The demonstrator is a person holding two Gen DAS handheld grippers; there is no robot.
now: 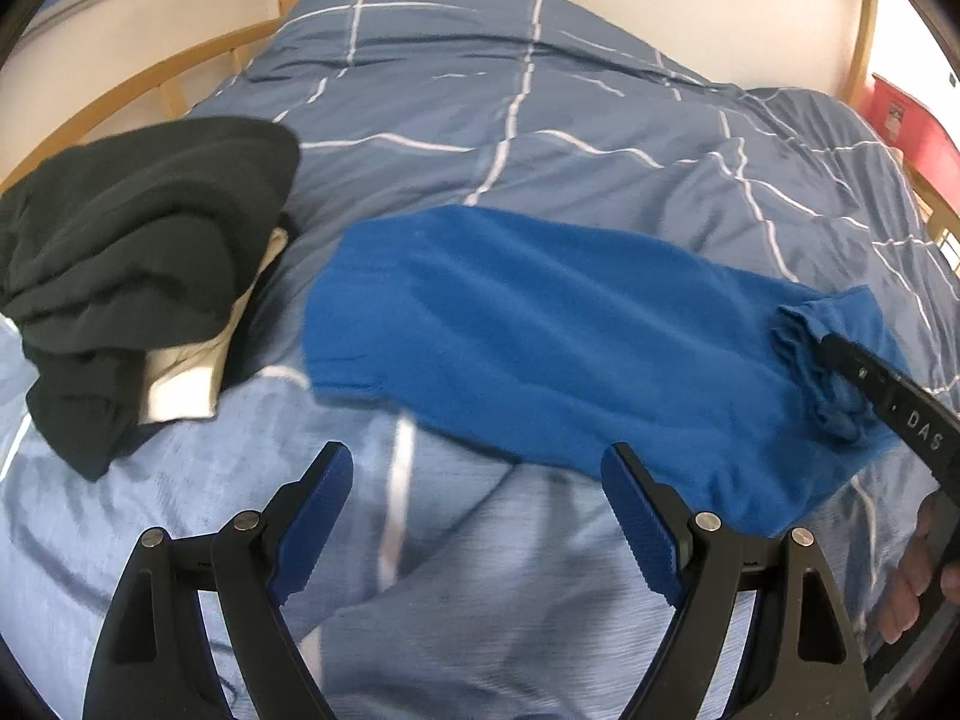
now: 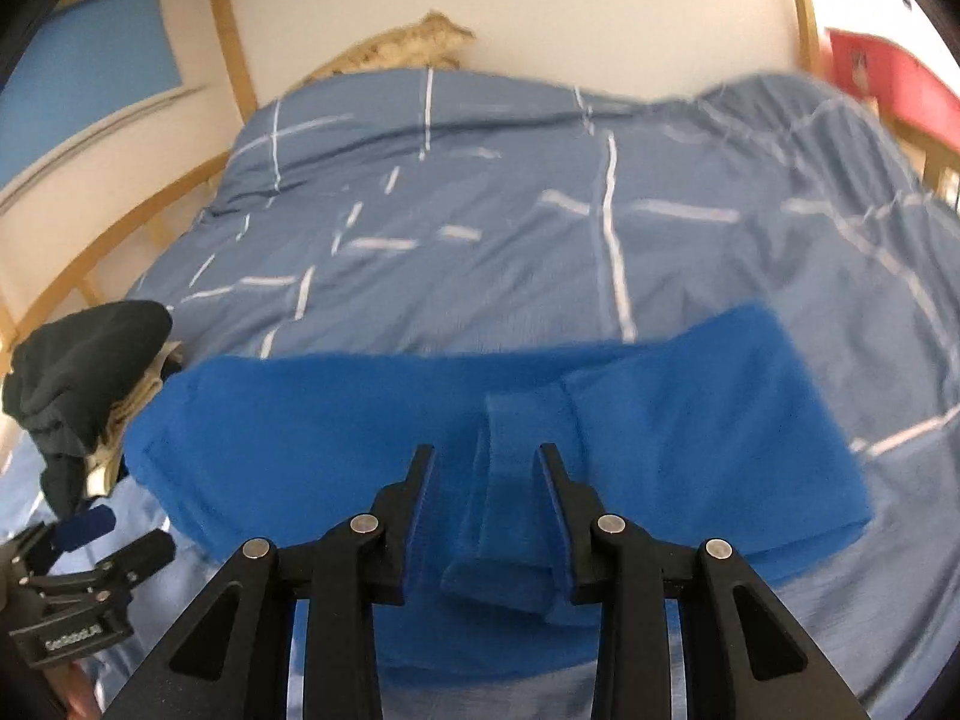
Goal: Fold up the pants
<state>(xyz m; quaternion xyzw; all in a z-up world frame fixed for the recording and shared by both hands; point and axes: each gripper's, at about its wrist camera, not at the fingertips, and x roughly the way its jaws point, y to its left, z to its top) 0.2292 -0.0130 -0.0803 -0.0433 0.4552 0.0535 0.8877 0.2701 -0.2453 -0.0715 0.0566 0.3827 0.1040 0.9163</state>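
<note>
Right tongs [image 2: 485, 461] gripping pants [image 2: 690, 414] fold

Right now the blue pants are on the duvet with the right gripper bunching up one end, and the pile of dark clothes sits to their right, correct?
Not quite. The pile of dark clothes sits to the left of the blue pants, as the left wrist view shows. The rest holds: the pants lie on the duvet, and the right gripper has one end bunched.

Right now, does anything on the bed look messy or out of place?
Yes. The blue pants lie mostly flat, but one end is bunched into a ridge between the fingers of the right gripper. To their left, a dark garment sits in a loose heap over something white, not folded.
</note>
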